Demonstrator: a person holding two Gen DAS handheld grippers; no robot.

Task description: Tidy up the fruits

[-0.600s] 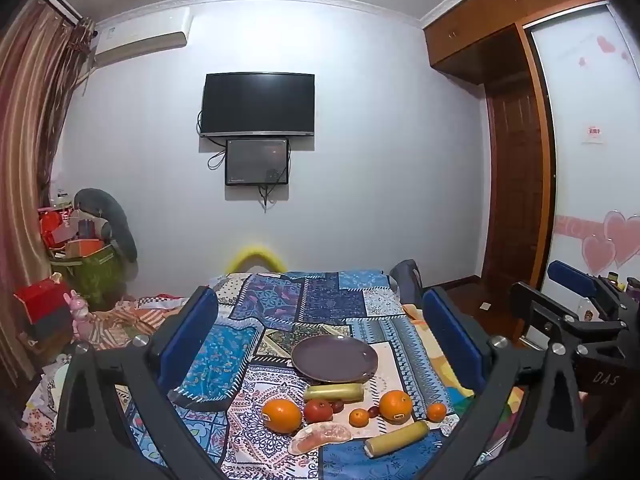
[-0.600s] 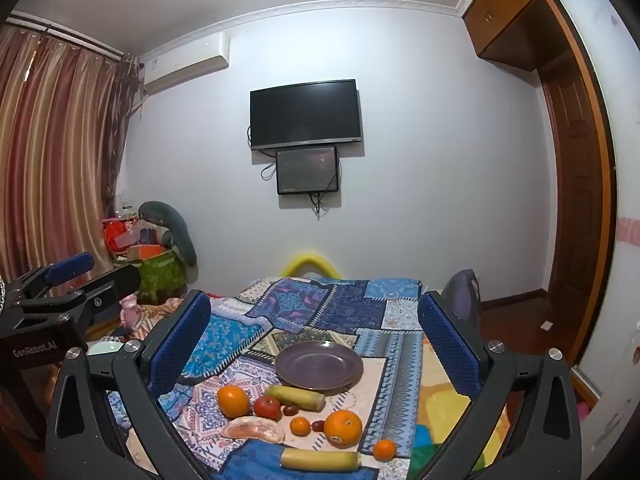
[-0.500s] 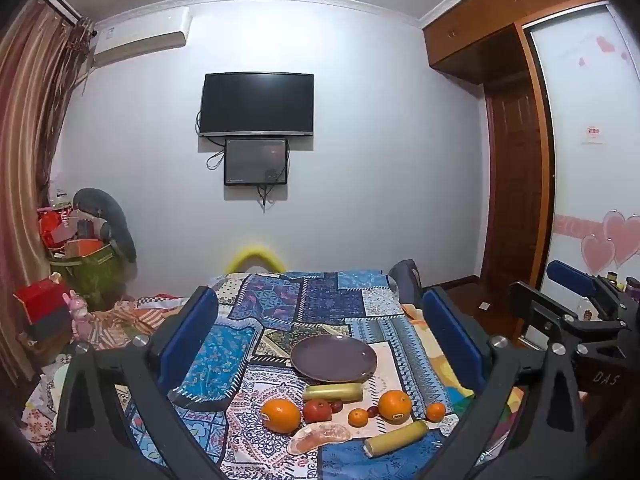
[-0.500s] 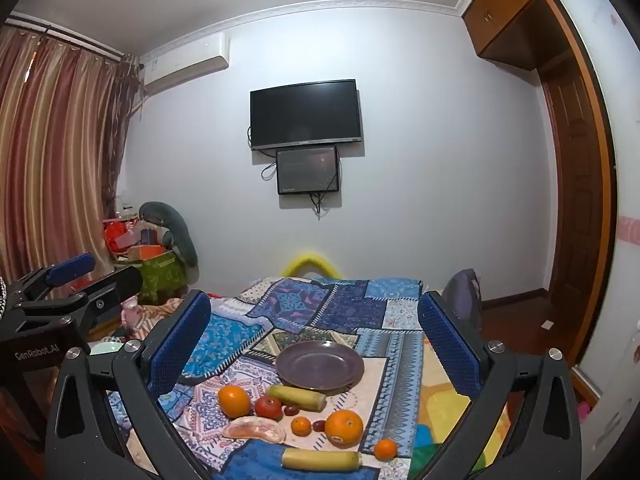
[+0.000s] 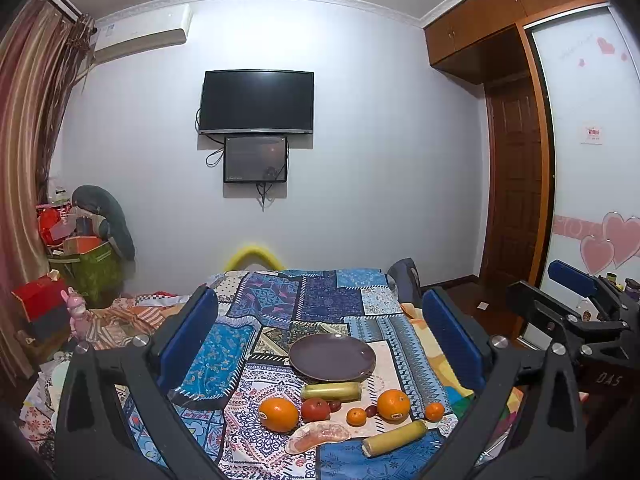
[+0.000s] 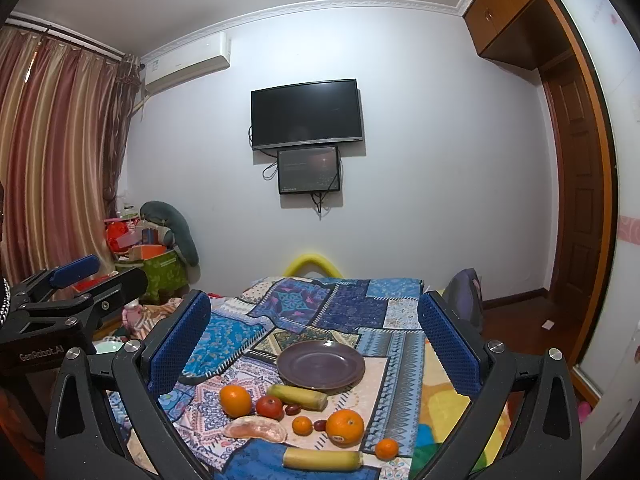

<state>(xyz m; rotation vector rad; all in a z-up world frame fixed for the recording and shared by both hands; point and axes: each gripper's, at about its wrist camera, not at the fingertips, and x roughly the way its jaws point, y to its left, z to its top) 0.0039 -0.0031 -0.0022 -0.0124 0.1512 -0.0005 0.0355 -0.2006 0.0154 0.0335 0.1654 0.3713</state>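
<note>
An empty dark purple plate sits on the patchwork cloth. In front of it lie two large oranges, a red tomato, two small mandarins, two yellow-green banana pieces, a pink grapefruit segment and dark grapes. My left gripper is open and empty, held above and short of the fruit. My right gripper is open and empty too, at about the same height. Each gripper shows at the edge of the other's view.
The cloth covers a bed-like surface that runs to the far wall. Boxes and bags are piled at the left by the curtain. A wooden door and wardrobe stand at the right. A TV hangs on the wall.
</note>
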